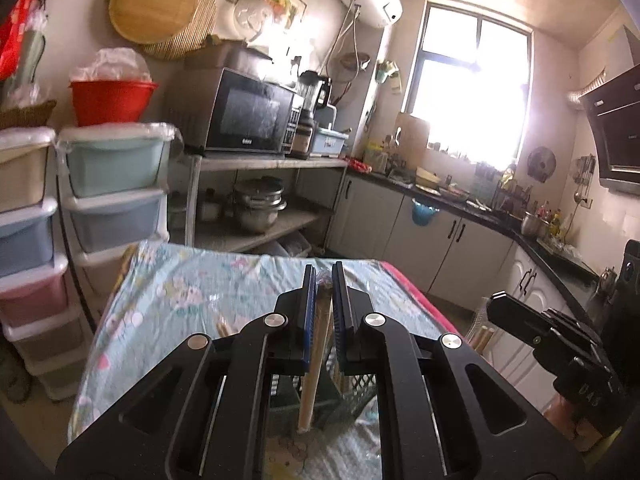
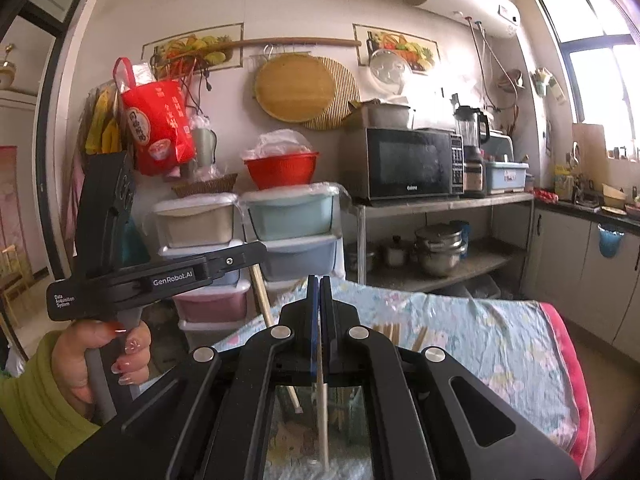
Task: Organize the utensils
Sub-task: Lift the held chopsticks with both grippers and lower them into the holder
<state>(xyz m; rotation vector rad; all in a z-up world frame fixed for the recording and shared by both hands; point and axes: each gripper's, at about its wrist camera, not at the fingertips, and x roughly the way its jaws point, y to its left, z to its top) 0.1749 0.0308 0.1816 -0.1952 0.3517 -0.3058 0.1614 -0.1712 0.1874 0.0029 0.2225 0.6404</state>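
Note:
My left gripper (image 1: 323,270) is shut on a wooden chopstick (image 1: 314,360) that hangs down from its blue pads over a green lattice basket (image 1: 354,390). In the right wrist view, my right gripper (image 2: 319,280) is shut on a thinner pale chopstick (image 2: 322,408), which also hangs straight down. The left gripper (image 2: 256,254) shows there at the left, held by a hand (image 2: 100,364) in a green sleeve, its chopstick (image 2: 266,308) slanting down. Both grippers are held above the table (image 2: 480,340), whose cloth is a light blue floral print. Loose chopsticks (image 2: 386,330) lie on the cloth beyond the fingers.
Stacked pastel drawers (image 2: 288,216) with a red bowl (image 2: 282,168) on top stand left of the table. Behind it is a shelf with a microwave (image 2: 408,162) and steel pots (image 2: 440,250). A dark kitchen counter (image 1: 500,216) runs along the right under the window.

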